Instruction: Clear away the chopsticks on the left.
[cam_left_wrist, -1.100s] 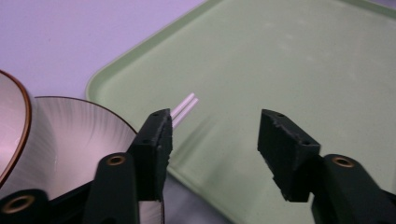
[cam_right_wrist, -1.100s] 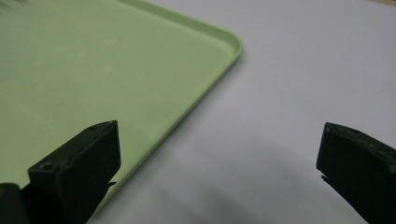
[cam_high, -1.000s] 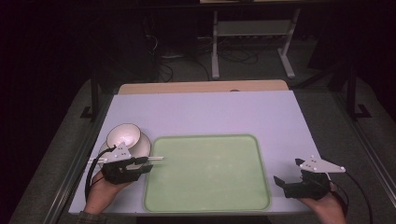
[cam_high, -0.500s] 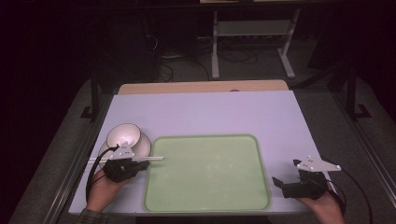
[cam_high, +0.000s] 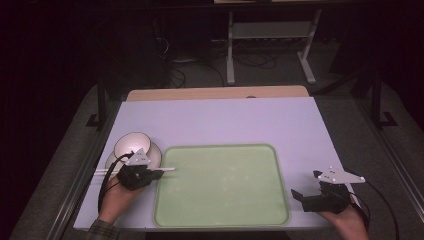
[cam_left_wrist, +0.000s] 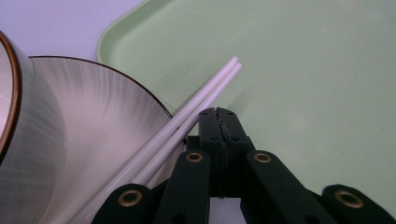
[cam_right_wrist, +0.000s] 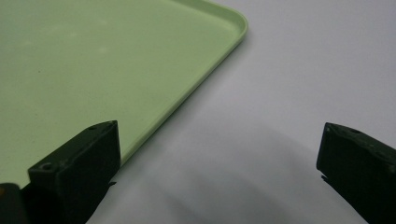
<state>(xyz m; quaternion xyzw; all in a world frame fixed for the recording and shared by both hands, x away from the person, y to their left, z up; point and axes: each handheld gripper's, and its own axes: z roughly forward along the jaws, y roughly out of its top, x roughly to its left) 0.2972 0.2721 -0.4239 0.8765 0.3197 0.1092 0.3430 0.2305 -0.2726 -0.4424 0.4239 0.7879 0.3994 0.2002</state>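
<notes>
Chopsticks, a pair of slim white plastic ones (cam_left_wrist: 196, 105), are the thing in hand at the far left of the table. They lie side by side, leaning across the rim of the pale ribbed ceramic saucer with a brown edge (cam_left_wrist: 107, 116), their tips reaching just over the near left corner of the light green plastic tray (cam_high: 222, 185). A matching round cup or small bowl (cam_high: 131, 145) sits on the saucer. The left tool (cam_high: 150, 174) has its jaws pressed together, with the sticks passing just beside them on the saucer side; from the left gripper view the pair seems to run alongside the jaws, not between them, so it is hard to say that anything is truly pinched.

To do this step well, the left tool should take both sticks together near their middle, square across them, so neither rolls off the saucer rim or splays. Lift gently, keep them level, and carry them over the tray's raised lip before lowering.

Farther right, the tray is bare. At the right edge, the right tool (cam_high: 320, 197) rests on the white table (cam_high: 225, 120) just off the tray's corner, jaws spread wide and holding nothing.
</notes>
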